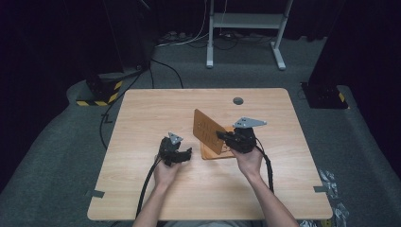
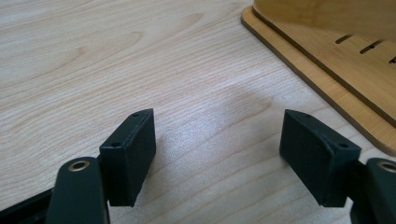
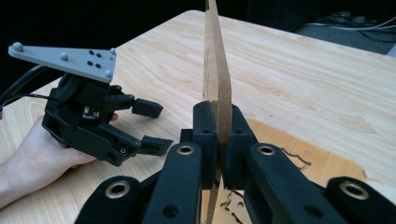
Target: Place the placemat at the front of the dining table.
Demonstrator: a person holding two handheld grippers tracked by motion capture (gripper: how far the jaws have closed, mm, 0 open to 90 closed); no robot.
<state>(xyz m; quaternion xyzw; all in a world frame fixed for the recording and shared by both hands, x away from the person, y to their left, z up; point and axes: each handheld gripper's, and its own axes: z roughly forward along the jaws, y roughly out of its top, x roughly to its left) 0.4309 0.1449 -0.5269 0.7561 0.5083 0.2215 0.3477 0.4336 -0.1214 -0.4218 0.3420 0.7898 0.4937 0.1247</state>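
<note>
Wooden board [image 3: 217,70] stands on edge, clamped between the right gripper [image 3: 219,135] fingers to lift it off its base panel [image 1: 215,152]; left gripper [image 2: 219,149] fingers wait apart, empty, over the surface [image 2: 140,60].

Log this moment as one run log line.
right gripper: shut on thin brown wooden board, raised on edge | left gripper: open, empty | second flat wooden board: on table

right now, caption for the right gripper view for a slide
Right gripper clamps a thin wooden board on edge above the table; open left gripper waits nearby.
</note>
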